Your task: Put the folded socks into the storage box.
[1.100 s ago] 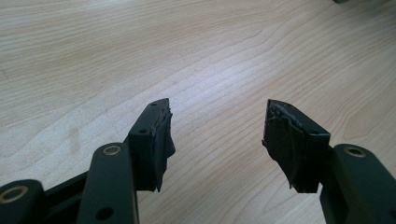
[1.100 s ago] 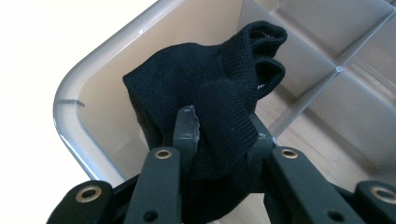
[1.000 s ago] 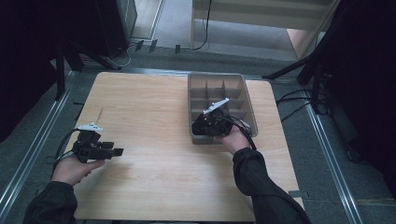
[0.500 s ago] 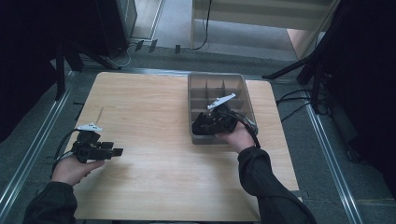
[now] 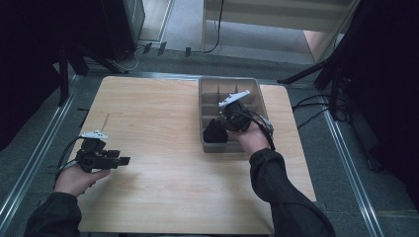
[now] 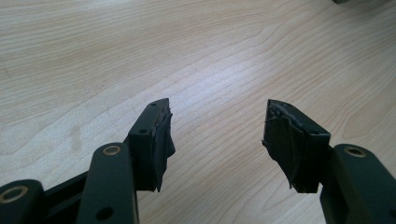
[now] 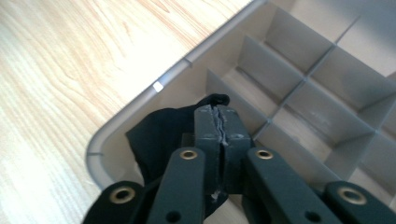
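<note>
A grey divided tray (image 5: 257, 94) stands on the right half of the wooden table (image 5: 163, 123). A black cloth (image 5: 215, 133) bunches in its near-left compartment. My right gripper (image 5: 221, 126) is over that corner, shut on the black cloth (image 7: 156, 135); in the right gripper view the jaws are pressed together at the tip (image 7: 217, 112), with cloth bulging around them inside the tray rim (image 7: 187, 60). My left gripper (image 5: 123, 160) is held low over the table's left side. It is open (image 6: 217, 126), with bare wood (image 6: 187, 46) between its pads.
The tray's other compartments (image 7: 322, 116) look bare, split by thin upright dividers. Cables (image 5: 306, 106) and dark stands sit on the floor beyond the table's right and far edges. A metal rail (image 5: 34, 158) runs along the left.
My right gripper has shifted slightly farther into the tray, toward the far right, still holding the cloth. The left gripper has stayed in place.
</note>
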`<state>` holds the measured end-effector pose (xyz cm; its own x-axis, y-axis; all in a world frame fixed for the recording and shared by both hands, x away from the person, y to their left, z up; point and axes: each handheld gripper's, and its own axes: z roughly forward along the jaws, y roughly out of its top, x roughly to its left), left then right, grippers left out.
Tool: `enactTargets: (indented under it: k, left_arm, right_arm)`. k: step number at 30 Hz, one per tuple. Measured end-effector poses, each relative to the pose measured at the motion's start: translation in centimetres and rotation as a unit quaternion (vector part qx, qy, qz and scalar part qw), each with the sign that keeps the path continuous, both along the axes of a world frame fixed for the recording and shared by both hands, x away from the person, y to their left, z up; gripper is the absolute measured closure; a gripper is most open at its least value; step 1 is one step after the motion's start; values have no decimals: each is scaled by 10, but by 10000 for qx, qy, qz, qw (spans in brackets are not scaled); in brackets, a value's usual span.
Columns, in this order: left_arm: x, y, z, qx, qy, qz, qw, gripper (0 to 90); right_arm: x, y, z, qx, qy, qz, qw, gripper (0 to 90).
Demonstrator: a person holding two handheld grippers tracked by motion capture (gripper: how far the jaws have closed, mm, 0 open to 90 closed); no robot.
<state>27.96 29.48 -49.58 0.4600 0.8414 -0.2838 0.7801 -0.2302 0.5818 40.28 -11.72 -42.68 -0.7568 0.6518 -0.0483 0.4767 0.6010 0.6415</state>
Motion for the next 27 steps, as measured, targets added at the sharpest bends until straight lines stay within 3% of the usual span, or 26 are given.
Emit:
enactTargets:
  k: [4, 11, 21, 25, 27]
  left_arm:
    - [0, 0, 0, 2, -2, -8, 10000, 407]
    - [0, 0, 0, 6, 2, -7, 10000, 407]
    - [0, -1, 0, 20, 6, -6, 10000, 407]
    - [0, -1, 0, 15, 5, -4, 10000, 407]
    - [0, -1, 0, 20, -1, -5, 10000, 407]
  right_arm:
    - [6, 0, -12, -174, 96, -121, 9997, 895]
    - [7, -3, -28, -269, 299, -152, 9991, 896]
    - [0, 0, -34, -362, 338, 16, 9988, 897]
    - [-4, 3, -35, -418, 472, 105, 9980, 897]
    - [-5, 4, -36, -503, 406, 122, 9978, 897]
